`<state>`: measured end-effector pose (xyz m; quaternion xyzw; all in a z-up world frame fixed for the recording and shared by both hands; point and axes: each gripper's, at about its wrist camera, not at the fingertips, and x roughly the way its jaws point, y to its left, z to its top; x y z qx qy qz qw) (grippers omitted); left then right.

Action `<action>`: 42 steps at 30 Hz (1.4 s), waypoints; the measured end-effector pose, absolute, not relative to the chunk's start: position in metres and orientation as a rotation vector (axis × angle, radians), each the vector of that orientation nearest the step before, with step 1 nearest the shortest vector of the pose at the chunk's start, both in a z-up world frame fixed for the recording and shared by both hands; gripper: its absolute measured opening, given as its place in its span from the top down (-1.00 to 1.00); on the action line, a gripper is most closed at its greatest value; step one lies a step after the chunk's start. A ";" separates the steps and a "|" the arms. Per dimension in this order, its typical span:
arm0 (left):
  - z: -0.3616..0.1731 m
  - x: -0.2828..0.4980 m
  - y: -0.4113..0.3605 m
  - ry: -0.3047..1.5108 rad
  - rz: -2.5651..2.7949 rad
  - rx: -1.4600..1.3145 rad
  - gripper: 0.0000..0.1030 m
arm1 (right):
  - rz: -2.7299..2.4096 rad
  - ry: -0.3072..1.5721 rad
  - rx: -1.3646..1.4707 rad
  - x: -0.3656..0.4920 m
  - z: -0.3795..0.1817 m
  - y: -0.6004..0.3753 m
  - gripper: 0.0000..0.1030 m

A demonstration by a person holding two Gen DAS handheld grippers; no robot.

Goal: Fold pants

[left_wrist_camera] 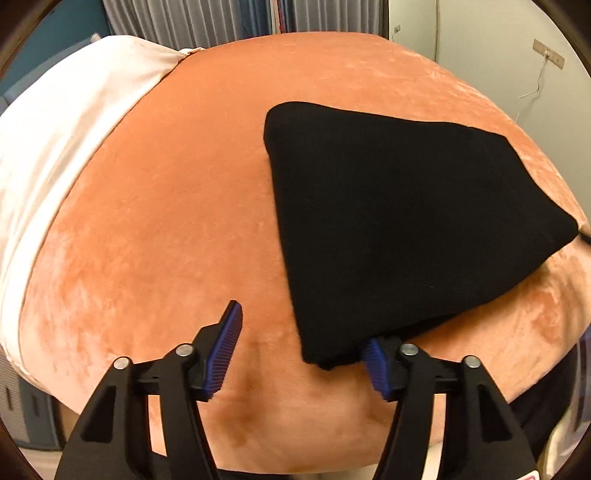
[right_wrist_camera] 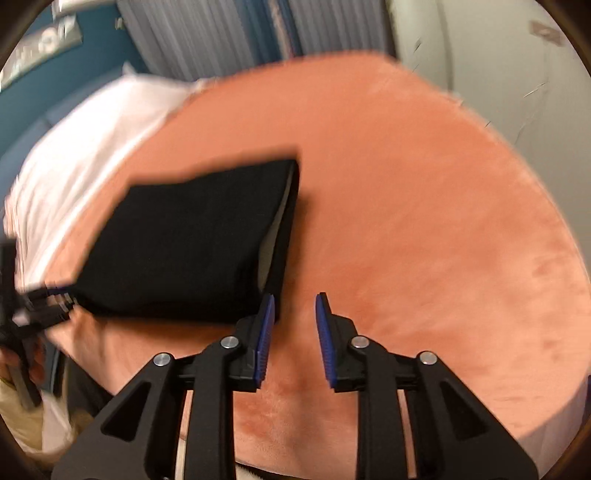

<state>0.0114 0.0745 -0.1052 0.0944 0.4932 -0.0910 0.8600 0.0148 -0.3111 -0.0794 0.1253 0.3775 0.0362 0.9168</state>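
One pair of black pants (left_wrist_camera: 399,229) lies folded into a compact wedge on the terracotta velvet bed cover (left_wrist_camera: 177,206), which serves as the landmark for everything here. In the left wrist view the bundle sits on the right half of the cover, its far edge well short of the cover's far rim and its right corner reaching close to the cover's right edge; a wide bare stretch of velvet lies to its left, running up to the single white pillow (left_wrist_camera: 74,122) along the cover's left side. The bundle's near corner comes close to the cover's near edge, where the left gripper (left_wrist_camera: 301,345) hangs with its jaws spread wide: the left blue pad stands over bare velvet, while the right pad is partly hidden by the pants' corner, so whether it touches the cloth cannot be told. In the blurred right wrist view the right gripper (right_wrist_camera: 295,332) hovers over the cover just beside the bundle's open, layered edge, jaws parted with only velvet between the two blue pads. To its right the cover is bare all the way to its curved rim. Beyond the cover's far edge hang grey curtains (left_wrist_camera: 207,22) and a pale wall (left_wrist_camera: 480,37). Counted: one bundle, one pillow, two grippers, four pads.
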 end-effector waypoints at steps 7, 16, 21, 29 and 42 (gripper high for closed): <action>-0.121 0.025 0.073 1.084 -0.149 0.210 -0.35 | 0.160 0.865 0.080 0.073 -0.112 -0.257 0.59; -0.109 0.022 0.061 1.090 -0.122 0.243 -0.36 | 0.141 0.808 0.285 0.055 -0.082 -0.291 0.37; -0.093 0.009 0.061 1.064 -0.106 0.235 -0.48 | 0.106 0.802 0.303 0.054 -0.077 -0.295 0.32; -0.044 -0.017 0.070 0.979 -0.260 0.025 -0.68 | 0.141 0.810 0.389 0.055 -0.080 -0.310 -0.19; -0.117 0.075 0.142 1.180 -0.267 -0.453 -0.69 | 0.260 0.987 0.680 0.095 -0.137 -0.329 -0.50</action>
